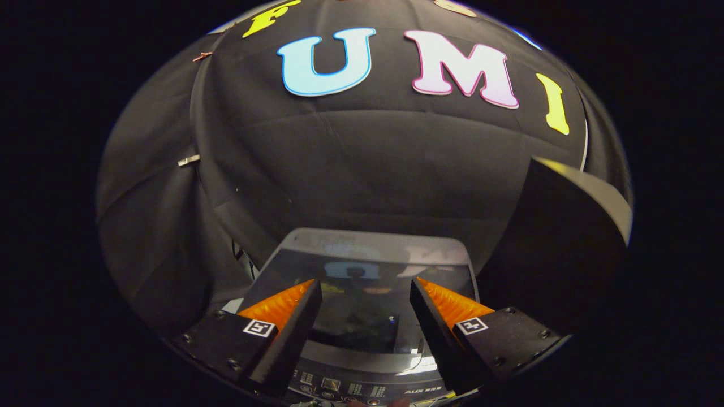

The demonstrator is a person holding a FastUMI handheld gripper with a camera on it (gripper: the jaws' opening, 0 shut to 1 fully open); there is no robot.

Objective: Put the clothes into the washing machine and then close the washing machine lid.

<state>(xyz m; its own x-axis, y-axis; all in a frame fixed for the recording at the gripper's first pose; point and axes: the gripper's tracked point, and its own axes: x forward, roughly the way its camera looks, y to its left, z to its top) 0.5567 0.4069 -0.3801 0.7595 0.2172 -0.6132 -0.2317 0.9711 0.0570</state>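
Observation:
A top-loading washing machine [367, 240] stands below me against the booth wall, grey-framed, with a dark glass lid [362, 305]. The lid seems to lie flat over the tub and mirrors the wall behind it. The control panel [350, 389] with small buttons runs along the near edge, just under my fingers. My gripper [365, 281] hovers above the lid, open. Its fingertips [308, 291] stand wide apart with nothing between them, and the lid glass shows through the gap.
A tall dark panel with a pale top edge [565, 237] rises close to the right of the machine and of my right finger. Black cloth walls close in behind and to the left, with a small clip [188, 161] on the left seam.

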